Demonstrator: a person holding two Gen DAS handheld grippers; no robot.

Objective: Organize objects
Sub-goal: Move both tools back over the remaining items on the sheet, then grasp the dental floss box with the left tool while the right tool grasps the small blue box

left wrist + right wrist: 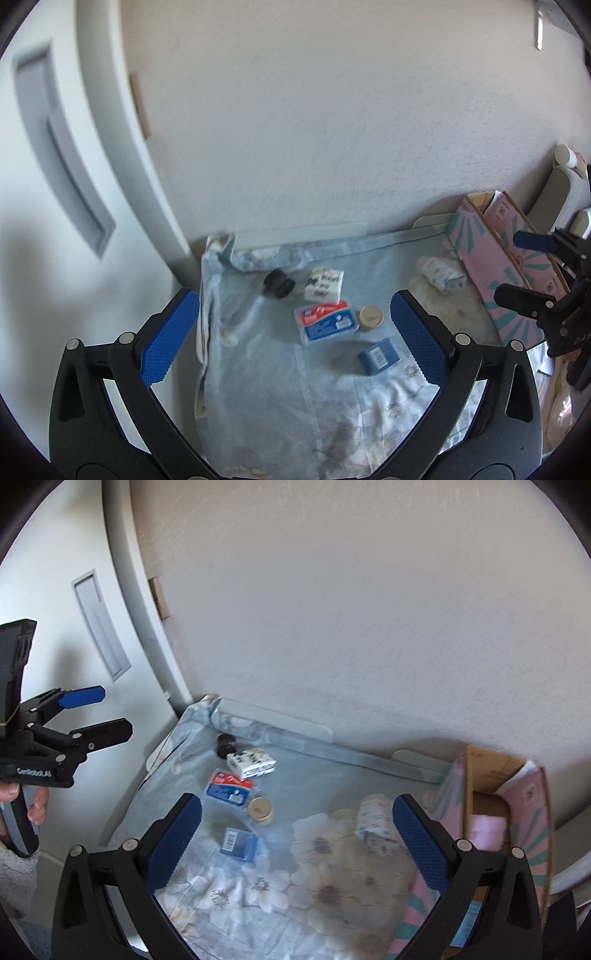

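Observation:
Small objects lie on a floral blue cloth: a black cylinder, a white printed box, a red-and-blue packet, a beige round tin, a blue box and a rolled white patterned cloth. My left gripper is open and empty above them. My right gripper is open and empty, above the blue box and tin, with the rolled cloth near its right finger.
An open pink-and-teal cardboard box stands at the right by the wall; it also shows in the left wrist view. A white door is at the left. The wall runs behind the cloth.

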